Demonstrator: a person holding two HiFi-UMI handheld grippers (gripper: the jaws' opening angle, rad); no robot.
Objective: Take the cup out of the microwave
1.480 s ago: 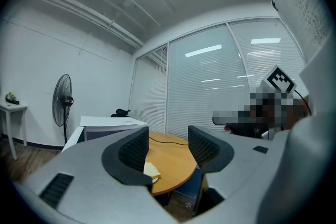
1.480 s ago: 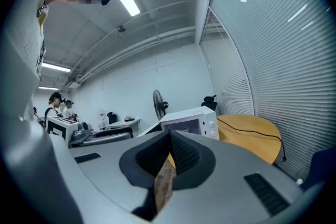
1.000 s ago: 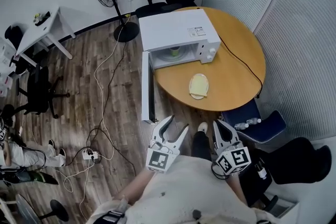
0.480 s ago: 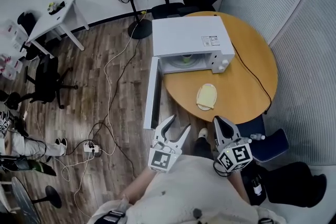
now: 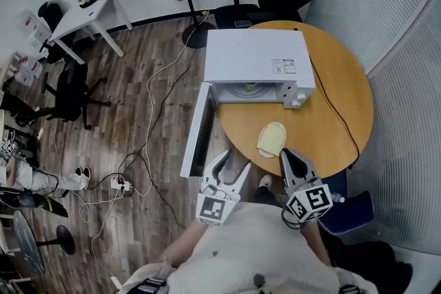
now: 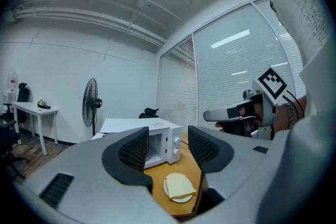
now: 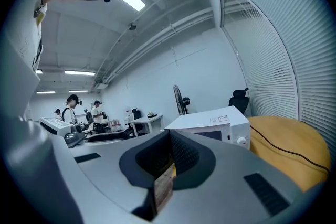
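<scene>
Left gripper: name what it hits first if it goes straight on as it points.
Most likely the microwave, at its front near the knobs. The left gripper looks set to pass above the bread on its plate, though depth is unclear.

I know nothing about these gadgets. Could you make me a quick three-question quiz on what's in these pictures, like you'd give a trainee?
1. True or false: the door of the white box-shaped microwave is closed.
2. What lies on the round wooden table in front of the microwave?
A. a small white plate with a pale yellow slice on it
B. a laptop
C. a glass bottle
3. Fill in: of the left hand-held gripper and the right hand-held gripper, the ____ one has its jaws apart, with nothing between them.

Key: 1 false, the door hangs open; 2 A; 3 left.
</scene>
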